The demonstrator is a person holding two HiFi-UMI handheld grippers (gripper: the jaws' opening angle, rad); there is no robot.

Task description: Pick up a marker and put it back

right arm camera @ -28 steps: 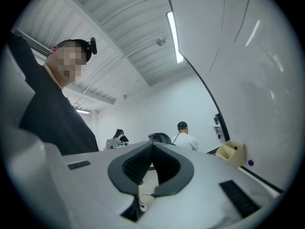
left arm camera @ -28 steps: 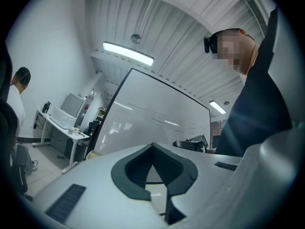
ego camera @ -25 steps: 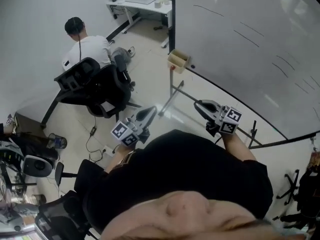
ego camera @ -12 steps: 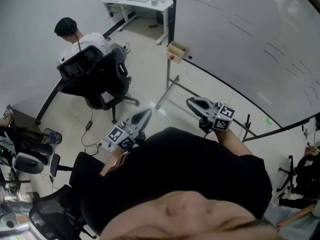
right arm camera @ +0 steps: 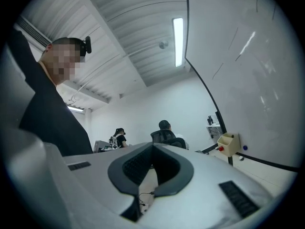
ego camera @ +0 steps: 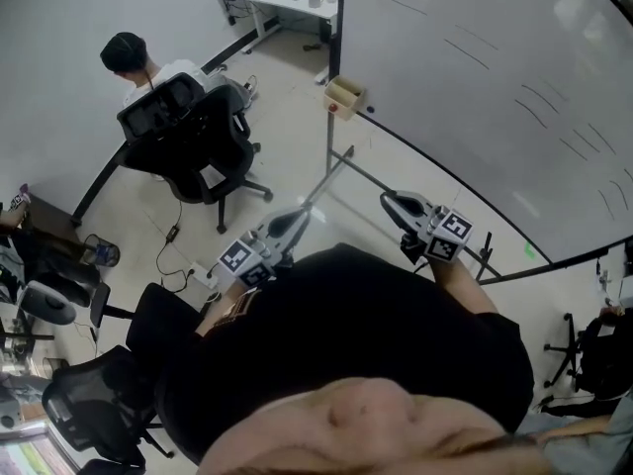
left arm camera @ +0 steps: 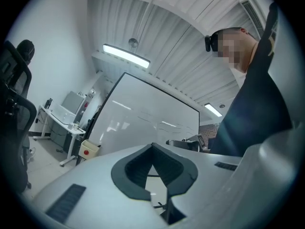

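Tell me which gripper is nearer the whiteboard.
Right. The right gripper sits close beside the whiteboard, near its lower edge; the left gripper is farther off, toward the chair.

The place is seen to be an office or lab workroom. A large whiteboard [ego camera: 475, 87] marked with faint pen strokes is set on a stand over a pale floor [ego camera: 289, 151]. Black swivel office chairs [ego camera: 203, 151] are scattered about. A white bench [ego camera: 282, 0] loaded with equipment is placed by the far wall. Strip lights [left arm camera: 126, 56] are fitted in a ribbed ceiling [left arm camera: 190, 46].
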